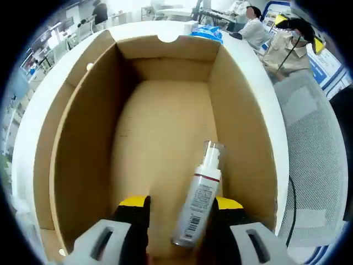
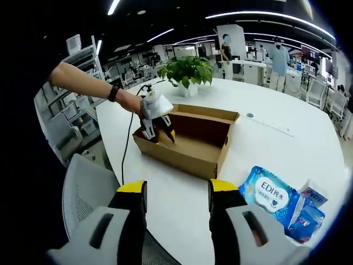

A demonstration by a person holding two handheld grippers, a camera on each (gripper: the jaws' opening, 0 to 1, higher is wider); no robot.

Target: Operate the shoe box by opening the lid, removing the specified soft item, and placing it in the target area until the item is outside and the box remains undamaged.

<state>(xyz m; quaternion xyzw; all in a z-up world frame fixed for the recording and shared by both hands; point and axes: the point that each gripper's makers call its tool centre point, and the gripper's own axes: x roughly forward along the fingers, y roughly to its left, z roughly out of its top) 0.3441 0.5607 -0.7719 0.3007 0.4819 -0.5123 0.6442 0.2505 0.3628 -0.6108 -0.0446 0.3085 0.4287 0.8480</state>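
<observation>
The brown shoe box (image 1: 165,138) stands open on the white table, and I look straight down into it in the left gripper view. A white spray bottle (image 1: 199,193) with a clear cap lies on the box floor. My left gripper (image 1: 181,203) hangs open inside the box, its yellow-tipped jaws on either side of the bottle's lower half. In the right gripper view the box (image 2: 190,149) is ahead, with the left gripper (image 2: 159,131) dipped into its left end. My right gripper (image 2: 177,190) is open and empty above the near table edge. A blue wipes pack (image 2: 267,196) lies right of the box.
A potted plant (image 2: 187,72) stands behind the box. Another blue-and-white packet (image 2: 309,212) lies beside the wipes. A grey mesh chair (image 2: 83,187) sits at the table's near left edge, another chair (image 1: 314,143) to the box's right. People sit at desks in the background.
</observation>
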